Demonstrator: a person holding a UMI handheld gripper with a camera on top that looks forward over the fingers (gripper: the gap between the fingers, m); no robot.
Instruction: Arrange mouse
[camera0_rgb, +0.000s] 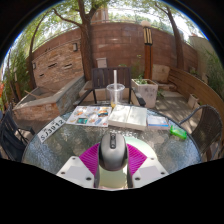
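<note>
A grey and black computer mouse (112, 151) sits between my gripper's (112, 158) two magenta pads (91, 157), which press on its sides. It is held over a round glass table (60, 150), its nose pointing away from me. The fingers are shut on the mouse, and its rear end is hidden between them.
Beyond the mouse, the glass table carries a clear plastic cup (116, 94), a flat white box (127, 117), a clear container (144, 92), a green object (177, 131) and a labelled strip (52, 126). Metal chairs, a brick wall (70, 55) and trees stand behind.
</note>
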